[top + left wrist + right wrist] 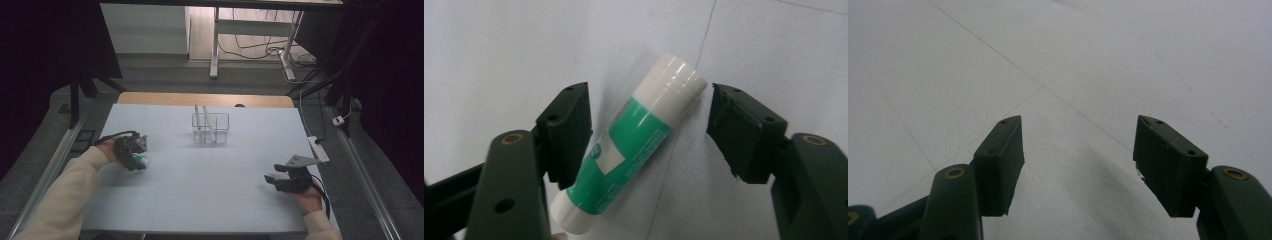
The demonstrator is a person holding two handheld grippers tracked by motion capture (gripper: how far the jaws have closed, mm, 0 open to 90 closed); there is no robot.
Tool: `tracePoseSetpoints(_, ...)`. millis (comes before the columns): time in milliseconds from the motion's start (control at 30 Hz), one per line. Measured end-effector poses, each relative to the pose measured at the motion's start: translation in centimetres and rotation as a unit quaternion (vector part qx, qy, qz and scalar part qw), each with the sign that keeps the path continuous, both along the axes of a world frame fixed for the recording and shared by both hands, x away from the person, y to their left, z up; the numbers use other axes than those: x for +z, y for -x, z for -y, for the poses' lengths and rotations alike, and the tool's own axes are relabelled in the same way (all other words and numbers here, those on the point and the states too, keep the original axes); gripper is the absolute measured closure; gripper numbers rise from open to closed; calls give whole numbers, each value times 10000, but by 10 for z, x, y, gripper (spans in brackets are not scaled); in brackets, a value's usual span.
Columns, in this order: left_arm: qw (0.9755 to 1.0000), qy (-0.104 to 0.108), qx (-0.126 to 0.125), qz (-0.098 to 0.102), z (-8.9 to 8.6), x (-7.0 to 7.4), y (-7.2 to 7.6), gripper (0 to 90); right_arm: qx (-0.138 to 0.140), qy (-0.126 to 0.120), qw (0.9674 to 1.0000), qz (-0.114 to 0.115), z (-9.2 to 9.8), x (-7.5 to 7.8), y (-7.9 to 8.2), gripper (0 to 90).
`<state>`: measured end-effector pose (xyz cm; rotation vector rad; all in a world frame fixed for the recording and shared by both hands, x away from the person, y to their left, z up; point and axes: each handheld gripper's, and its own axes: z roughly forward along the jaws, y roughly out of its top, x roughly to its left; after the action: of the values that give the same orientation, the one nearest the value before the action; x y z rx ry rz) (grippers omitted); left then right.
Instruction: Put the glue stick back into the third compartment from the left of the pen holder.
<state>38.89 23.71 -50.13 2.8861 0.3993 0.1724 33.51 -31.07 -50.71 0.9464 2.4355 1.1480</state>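
A green-and-white glue stick (631,140) lies flat on the bench (200,200), near its left edge and roughly midway between the near and far edges. In the left gripper view it rests slantwise, its white cap toward the upper right and its white base toward the lower left; a pale label patch sits on the green barrel. The left gripper (649,132) is poised directly over it with its jaws spread, one on either side of the stick. The left pad (569,132) lies just beside the green barrel, though contact cannot be judged, while the right pad (744,132) stands apart from the cap with bare bench surface between them; the stick is therefore bracketed, not pinched. In the high view the same gripper (136,156) is carried by a hand in a cream sleeve (65,200), the white end of the stick showing at its tip. A clear two-compartment holder (210,127), with slim pale items standing tilted in its left part, sits near the middle of the far edge. The right gripper (272,179) rests near the right edge toward the near right corner, well apart from the stick; its jaws are spread over bare surface with nothing between them (1078,150).
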Motion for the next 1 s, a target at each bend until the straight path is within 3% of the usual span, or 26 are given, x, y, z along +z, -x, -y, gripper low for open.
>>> tracePoseSetpoints(267,9997,-11,-244,-71,2,-5,-1,455,5,-10,10000,-12,0,0,0,361)
tracePoseSetpoints(367,9994,-78,-331,-92,4,-8,-2,539,-6,-8,10000,-20,0,0,0,361)
tracePoseSetpoints(500,9988,-7,-461,-180,2,-8,-1,641,-10,8,10000,-25,0,0,0,360)
tracePoseSetpoints(800,9988,-2,-456,-165,2,-8,0,650,-13,-10,10000,-10,0,0,0,361)
tracePoseSetpoints(1000,9996,34,-269,-79,0,-3,0,651,-11,-12,10000,0,1,0,0,361)
